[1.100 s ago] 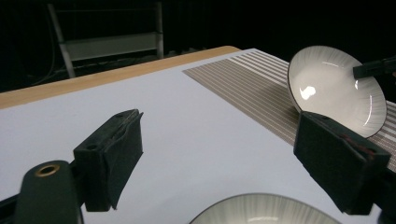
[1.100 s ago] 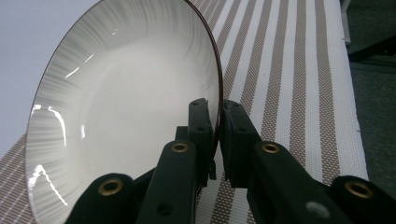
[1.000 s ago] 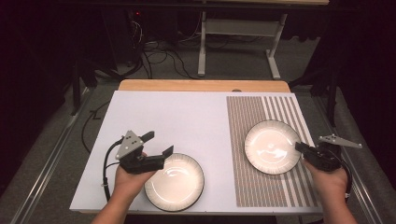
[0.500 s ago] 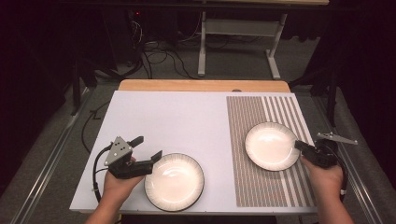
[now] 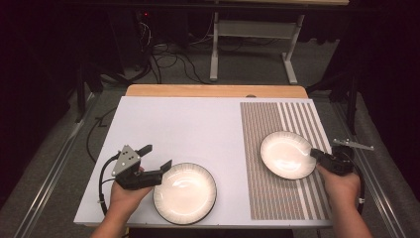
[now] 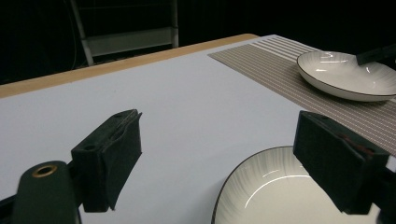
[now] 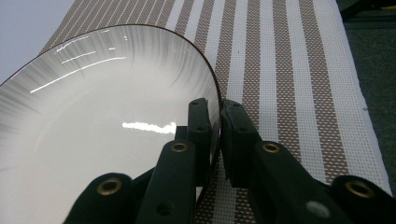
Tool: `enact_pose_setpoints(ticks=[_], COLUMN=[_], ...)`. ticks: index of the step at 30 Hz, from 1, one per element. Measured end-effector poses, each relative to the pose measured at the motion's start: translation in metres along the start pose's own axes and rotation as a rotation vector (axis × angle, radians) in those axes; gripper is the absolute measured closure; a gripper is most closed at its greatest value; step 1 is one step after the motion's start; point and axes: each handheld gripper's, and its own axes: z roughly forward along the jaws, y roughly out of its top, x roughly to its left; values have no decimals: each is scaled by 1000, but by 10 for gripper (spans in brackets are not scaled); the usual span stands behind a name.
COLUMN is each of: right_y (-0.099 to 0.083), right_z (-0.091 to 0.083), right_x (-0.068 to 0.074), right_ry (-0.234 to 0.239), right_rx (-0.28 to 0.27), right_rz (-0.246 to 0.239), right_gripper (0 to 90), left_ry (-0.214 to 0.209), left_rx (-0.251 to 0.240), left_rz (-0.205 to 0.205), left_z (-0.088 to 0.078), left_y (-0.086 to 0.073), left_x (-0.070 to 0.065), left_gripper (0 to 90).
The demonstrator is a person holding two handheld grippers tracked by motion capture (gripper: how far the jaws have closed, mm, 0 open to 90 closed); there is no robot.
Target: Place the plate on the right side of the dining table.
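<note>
While the right gripper (image 7: 214, 135) had its jaws pinched on the rim of the far plate (image 5: 288, 154) on the striped placemat (image 5: 297, 198), the left gripper (image 5: 153, 159) gaped wide beside the near plate (image 5: 184, 193), gripping nothing. By my judgement, 1 plate was grasped and 1 remained; nothing blocked either on the white tabletop (image 5: 188, 129).

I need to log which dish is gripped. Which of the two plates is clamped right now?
The plate on the striped mat: the right tongs pinch its rim. The plate on the white board lies free beside the open left tongs.
</note>
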Motion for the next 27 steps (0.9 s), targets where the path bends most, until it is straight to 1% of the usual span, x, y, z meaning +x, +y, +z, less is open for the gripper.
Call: enact_pose_setpoints(ticks=[3,6,7,9,10,11,13,14,15,16,17,18,19,21,22,23,24,25,26,27], right_y=[0,-1,-1,-1,-1,-1,0,0,0,0,0,0,0,-1,-1,-1,-1,-1,-1,-2], right_z=[0,1,1,-2,-2,-6,-12,-12,-19,-19,-27,-27,-34,-42,-42,-49,-49,-56,-56,-59], right_x=[0,1,2,4,4,7,12,12,18,18,26,26,36,48,48,61,61,73,73,79], right_ry=[-2,-5,-13,-24,-24,-14,-1,-1,11,11,32,32,63,93,93,136,136,169,169,180], right_rx=[1,-4,-2,-18,-18,-46,-70,-70,-117,-117,-159,-159,-192,-224,-224,-261,-261,-288,-288,-299], right_rz=[-1,-22,-33,-56,-56,-88,-125,-125,-163,-163,-195,-195,-218,-254,-254,-273,-273,-295,-295,-311], right_gripper=[843,821,785,698,698,624,563,563,500,500,438,438,385,346,346,276,276,220,220,196], left_ry=[5,10,11,11,11,8,11,11,11,11,16,16,20,19,19,21,21,22,22,24], left_rx=[-2,2,3,4,4,-2,-4,-4,-4,-4,-4,-4,-4,-1,-1,-1,-1,-3,-3,-5], left_rz=[3,3,6,10,10,18,22,22,24,24,28,28,32,37,37,41,41,40,40,42], left_z=[-1,-1,-1,-1,-1,-2,-3,-3,-4,-4,-5,-5,-6,-7,-7,-7,-7,-7,-7,-8], left_y=[0,-1,-2,-2,-2,-2,-2,-2,-2,-2,-2,-2,-2,-2,-2,-2,-2,-2,-2,-1], left_x=[0,1,1,1,1,0,0,0,0,0,0,0,-1,-2,-2,-3,-3,-4,-4,-5], left_gripper=[154,145,142,133,132,135,135,135,130,123,118,113,106,99,91,82,74,66,56,56])
